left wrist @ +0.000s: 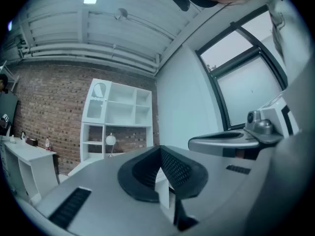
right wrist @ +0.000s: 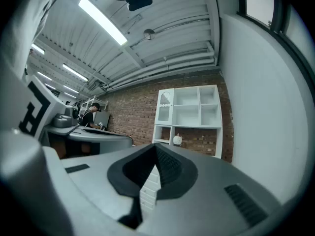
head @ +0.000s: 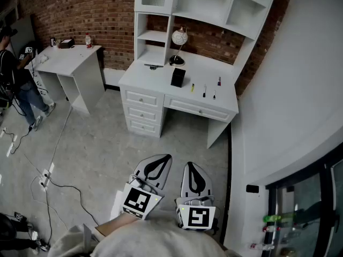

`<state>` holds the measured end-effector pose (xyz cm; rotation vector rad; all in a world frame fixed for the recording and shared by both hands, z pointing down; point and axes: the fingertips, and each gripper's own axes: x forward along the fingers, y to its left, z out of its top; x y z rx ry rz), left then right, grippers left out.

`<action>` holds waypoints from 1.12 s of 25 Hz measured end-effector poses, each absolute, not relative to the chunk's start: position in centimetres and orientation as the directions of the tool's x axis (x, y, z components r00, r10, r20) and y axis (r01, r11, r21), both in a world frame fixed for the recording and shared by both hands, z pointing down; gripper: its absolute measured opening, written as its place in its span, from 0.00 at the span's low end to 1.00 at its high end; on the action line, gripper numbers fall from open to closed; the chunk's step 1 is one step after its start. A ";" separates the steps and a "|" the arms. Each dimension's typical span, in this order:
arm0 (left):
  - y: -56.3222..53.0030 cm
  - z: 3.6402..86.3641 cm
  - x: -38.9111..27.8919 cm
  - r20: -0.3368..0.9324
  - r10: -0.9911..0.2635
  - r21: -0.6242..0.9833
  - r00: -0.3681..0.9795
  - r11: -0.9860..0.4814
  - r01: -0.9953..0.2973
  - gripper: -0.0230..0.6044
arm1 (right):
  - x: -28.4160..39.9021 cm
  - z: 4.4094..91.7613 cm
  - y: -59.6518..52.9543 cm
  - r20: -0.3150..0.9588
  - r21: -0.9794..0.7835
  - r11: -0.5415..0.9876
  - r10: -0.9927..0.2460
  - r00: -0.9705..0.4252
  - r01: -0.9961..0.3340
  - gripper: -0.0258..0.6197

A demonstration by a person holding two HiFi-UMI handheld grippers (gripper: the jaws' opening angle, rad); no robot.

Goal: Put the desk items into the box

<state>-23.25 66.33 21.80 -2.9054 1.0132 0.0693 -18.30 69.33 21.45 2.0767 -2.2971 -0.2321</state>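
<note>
A white desk (head: 161, 79) with a shelf unit stands against the brick wall, far ahead of me. On its top sit a small black box (head: 177, 77), a flat black item (head: 154, 66), a globe lamp (head: 179, 37) and several small pen-like items, among them a yellow one (head: 192, 87). My left gripper (head: 163, 158) and right gripper (head: 191, 167) are held side by side low over the floor, well short of the desk. Both are shut with nothing between the jaws. The left gripper view shows the left gripper (left wrist: 158, 149) aimed level at the shelf unit, as is the right gripper (right wrist: 155, 146) in its own view.
A second white desk (head: 69, 55) with small items stands at the left, with a person (head: 16, 79) beside it. Cables (head: 53, 181) trail over the grey floor at the left. A white wall (head: 289, 100) and a glass door (head: 300, 208) close off the right.
</note>
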 end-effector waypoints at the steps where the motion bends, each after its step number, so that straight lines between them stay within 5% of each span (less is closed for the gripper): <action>1: 66.2 21.8 -23.3 -0.059 -0.619 -0.048 0.783 -0.782 -0.622 0.05 | -18.2 21.5 69.2 -0.069 0.132 0.090 -0.993 -0.100 -0.987 0.07; 28: 58.0 23.9 -23.7 -0.019 -0.626 -0.016 0.779 -0.779 -0.627 0.05 | -17.3 23.2 60.6 -0.047 0.122 0.091 -0.994 -0.097 -0.988 0.07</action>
